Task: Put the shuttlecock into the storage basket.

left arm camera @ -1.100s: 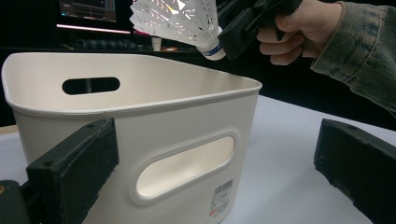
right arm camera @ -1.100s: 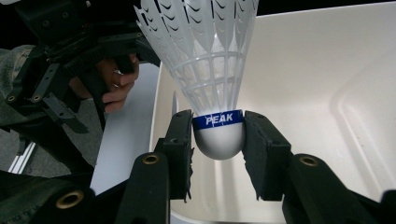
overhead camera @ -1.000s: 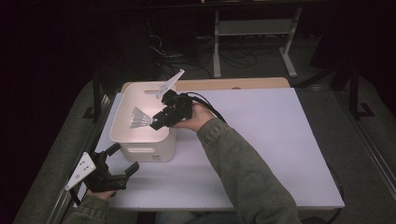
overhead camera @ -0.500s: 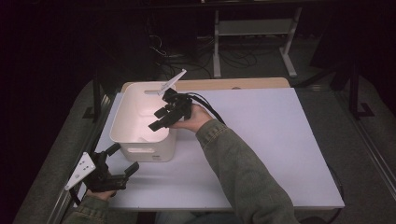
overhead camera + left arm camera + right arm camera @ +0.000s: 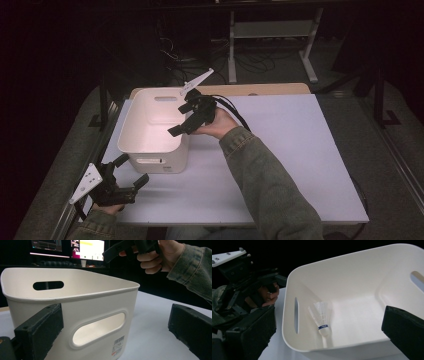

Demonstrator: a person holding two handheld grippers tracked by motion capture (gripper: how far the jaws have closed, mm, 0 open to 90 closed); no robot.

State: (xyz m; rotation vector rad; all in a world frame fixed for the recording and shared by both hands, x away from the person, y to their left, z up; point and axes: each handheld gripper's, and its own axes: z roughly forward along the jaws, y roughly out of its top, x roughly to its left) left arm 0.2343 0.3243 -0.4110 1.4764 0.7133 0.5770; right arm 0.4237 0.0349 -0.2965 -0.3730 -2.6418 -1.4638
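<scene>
From the right gripper view a shuttlecock [image 5: 322,317] lies in the bin [image 5: 352,272]; the right gripper [image 5: 189,119], shuttlecock-laden earlier, has just opened wide, empty.

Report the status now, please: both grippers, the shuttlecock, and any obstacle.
Right gripper above the bin, jaws just opened, nothing between them. Left gripper open, off the bin's near wall. Shuttlecock lies on the bin floor. No obstacle.
</scene>
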